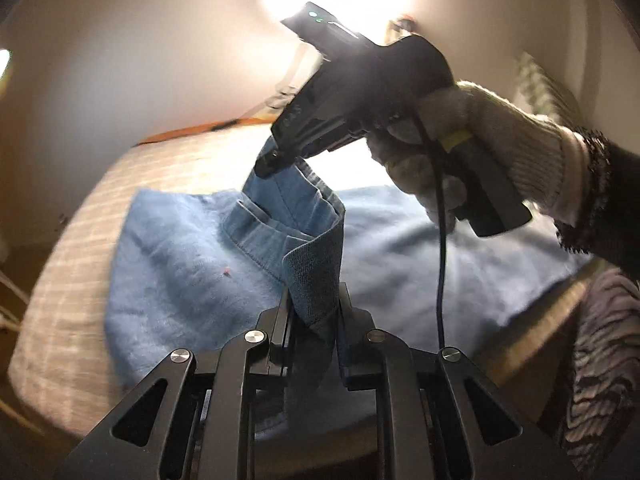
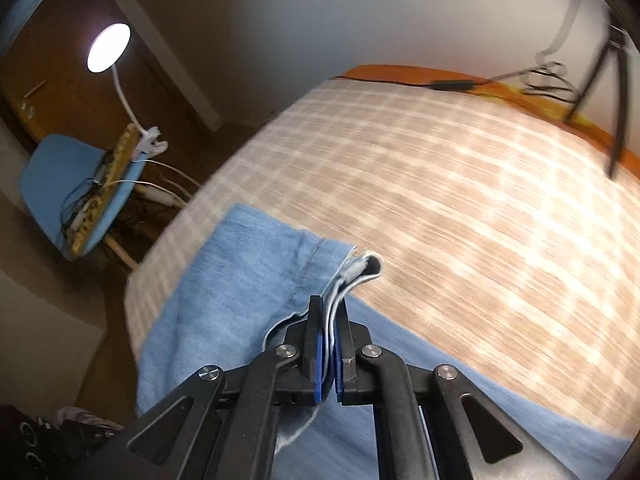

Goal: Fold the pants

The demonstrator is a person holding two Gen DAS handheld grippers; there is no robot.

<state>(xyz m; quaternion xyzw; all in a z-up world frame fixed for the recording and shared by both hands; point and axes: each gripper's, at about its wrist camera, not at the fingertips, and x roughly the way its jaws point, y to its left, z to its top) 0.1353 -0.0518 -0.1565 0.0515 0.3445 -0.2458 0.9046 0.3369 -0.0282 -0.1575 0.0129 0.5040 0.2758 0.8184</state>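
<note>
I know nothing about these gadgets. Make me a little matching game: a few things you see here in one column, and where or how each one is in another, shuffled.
Things:
1. pants
2. checked bedcover
3. lamp
4. blue chair

States:
A. switched on, glowing
B. loaded with cables and a board
C. pinched by both grippers
D. spread under the pants

Pairs: 1-C, 2-D, 3-A, 4-B

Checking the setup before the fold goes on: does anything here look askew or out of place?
Nothing stands out. The blue pants lie on the checked bed cover, one edge pinched by the left gripper, another by the right gripper.
</note>
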